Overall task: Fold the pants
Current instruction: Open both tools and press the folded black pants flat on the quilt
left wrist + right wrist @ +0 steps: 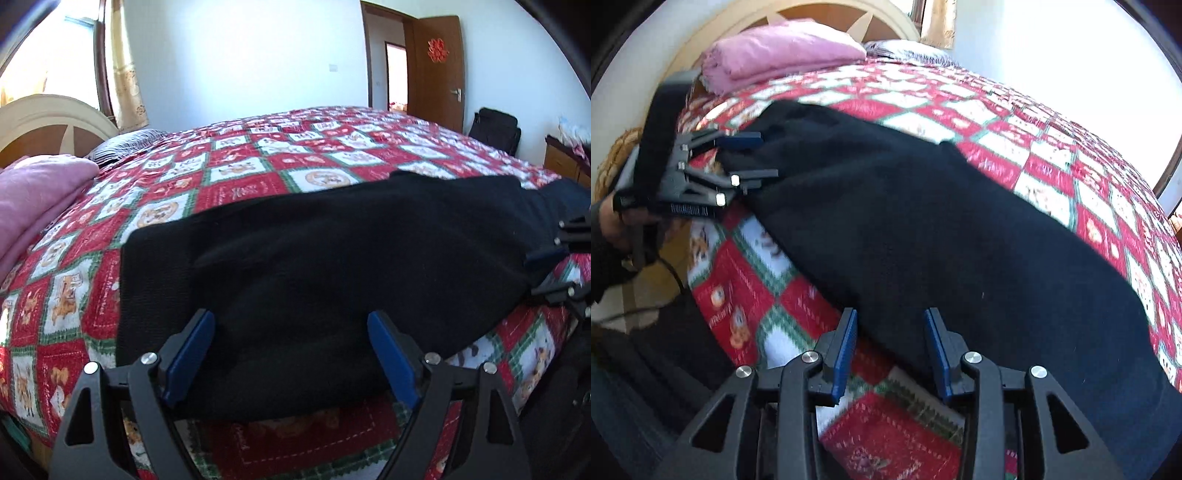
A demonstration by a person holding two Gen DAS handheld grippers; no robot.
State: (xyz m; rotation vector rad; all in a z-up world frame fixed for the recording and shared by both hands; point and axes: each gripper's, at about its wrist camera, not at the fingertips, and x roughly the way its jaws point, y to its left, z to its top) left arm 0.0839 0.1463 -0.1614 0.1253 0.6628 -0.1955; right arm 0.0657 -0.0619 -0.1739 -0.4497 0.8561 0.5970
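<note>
Pink folded blanket lies at the far left of the bed, against a cream and wood headboard, with a dark striped pillow just beside it. Red, white and green patchwork quilt covers the bed. Black fleece pants are spread lengthwise along the near edge of the quilt, reaching from left to right.

Left tongs, black with blue pads, stand wide apart at the near hem of the pants; the cloth lies between the pads, but they do not press on it. Seen from the right wrist, the left tongs sit at the left end of the pants, carried by a hand.

Right tongs are partly parted at the near edge of the pants, with cloth and quilt showing between the pads and nothing clamped. From the left wrist they appear at the right edge, against the right end of the pants.

Far right, a brown wooden door stands open, with a black bag near it.
</note>
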